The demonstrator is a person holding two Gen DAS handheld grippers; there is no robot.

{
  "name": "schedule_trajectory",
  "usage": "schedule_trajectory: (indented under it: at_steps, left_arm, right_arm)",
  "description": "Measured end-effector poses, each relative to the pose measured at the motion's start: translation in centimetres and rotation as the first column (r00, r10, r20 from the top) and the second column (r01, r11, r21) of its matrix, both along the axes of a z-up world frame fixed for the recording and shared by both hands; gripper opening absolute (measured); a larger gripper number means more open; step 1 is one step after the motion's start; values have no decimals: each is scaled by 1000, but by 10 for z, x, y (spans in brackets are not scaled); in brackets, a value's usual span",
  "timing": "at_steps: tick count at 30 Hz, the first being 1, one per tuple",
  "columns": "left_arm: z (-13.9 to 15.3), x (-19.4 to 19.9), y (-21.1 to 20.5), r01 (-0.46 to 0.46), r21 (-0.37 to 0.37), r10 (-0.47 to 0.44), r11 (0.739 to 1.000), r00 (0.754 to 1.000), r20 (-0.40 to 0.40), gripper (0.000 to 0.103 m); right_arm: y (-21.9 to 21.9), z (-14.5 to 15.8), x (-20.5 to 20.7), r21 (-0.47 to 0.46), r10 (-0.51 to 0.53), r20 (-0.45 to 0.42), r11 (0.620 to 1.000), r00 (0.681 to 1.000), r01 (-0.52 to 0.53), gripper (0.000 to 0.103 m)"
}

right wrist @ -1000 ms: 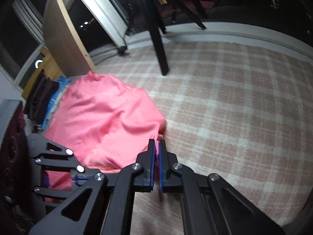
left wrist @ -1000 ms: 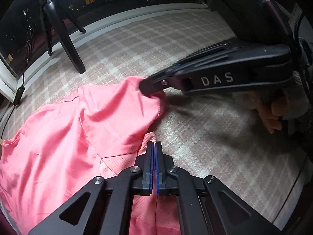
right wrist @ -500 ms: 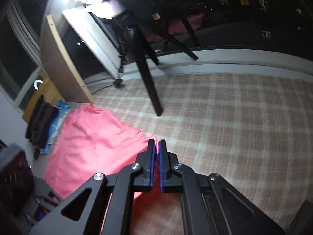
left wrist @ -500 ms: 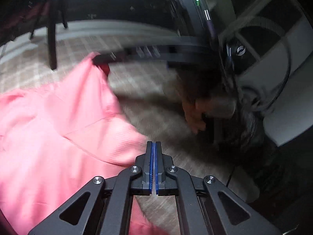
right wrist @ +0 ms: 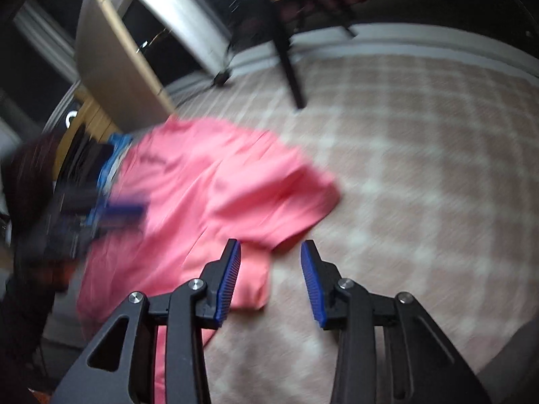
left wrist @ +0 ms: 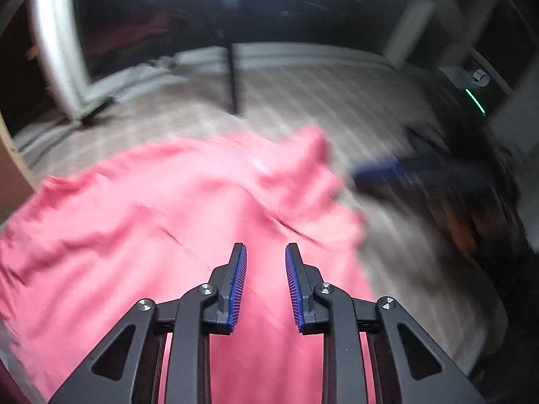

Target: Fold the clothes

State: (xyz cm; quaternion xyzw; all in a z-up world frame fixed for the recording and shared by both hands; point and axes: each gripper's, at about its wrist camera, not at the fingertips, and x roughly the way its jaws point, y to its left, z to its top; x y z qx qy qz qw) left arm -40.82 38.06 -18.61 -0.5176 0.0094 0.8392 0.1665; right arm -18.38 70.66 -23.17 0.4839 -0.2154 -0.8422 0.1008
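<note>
Pink garment (left wrist: 161, 222), that's what we have under us, spread loosely over the checked carpet (left wrist: 337, 101), and both views come through heavily blurred. From the left wrist camera, we see our left gripper (left wrist: 266, 252) with its blue-padded fingers (left wrist: 240, 282) parted, nothing between them, hovering above the near part of the cloth, which fills the lower left of the view and runs under the black linkage. A rumpled lobe of the fabric rises toward the upper right of the heap. Just beside that lobe, to the right, a dark smear tipped with blue is our right gripper (left wrist: 380, 171), too blurred from here to read how its jaws stand. Over on the right wrist camera it's clear enough: the right gripper (right wrist: 271, 252) is spread wide and gripping nothing, one pad (right wrist: 229, 282) above a folded flap of the garment (right wrist: 215, 185), the other above bare carpet (right wrist: 421, 168). The cloth's edge ends between the two fingers. At the far left of that view the left gripper (right wrist: 124, 212) shows as a blurred blue streak over the garment's far side. A dark furniture leg (right wrist: 289, 67) stands on the carpet beyond the cloth, and a stack of dark and blue clothes (right wrist: 101, 158) lies past the garment's far corner.
</note>
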Motion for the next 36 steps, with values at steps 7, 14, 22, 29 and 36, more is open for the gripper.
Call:
schedule_trajectory:
  at_steps: [7, 14, 22, 29, 36]
  left_arm:
    - [-51, -71, 20, 63, -182, -60, 981, 998, 23, 28]
    - [-15, -49, 10, 18, -114, -23, 993, 999, -39, 28]
    - [2, 101, 33, 168, 52, -170, 984, 984, 47, 30]
    - [-30, 191, 97, 217, -5, -216, 976, 974, 74, 30]
    - [-46, 194, 104, 164, 49, -166, 985, 985, 45, 2]
  right_arm:
    - [-22, -10, 5, 54, 28, -7, 998, 1000, -28, 29]
    - [1, 9, 7, -13, -82, -70, 997, 994, 81, 2]
    - [-29, 3, 22, 56, 26, 23, 998, 999, -27, 44]
    - [-44, -8, 11, 108, 52, 37, 993, 998, -56, 44]
    - [-46, -9, 10, 117, 42, 35, 992, 999, -45, 8]
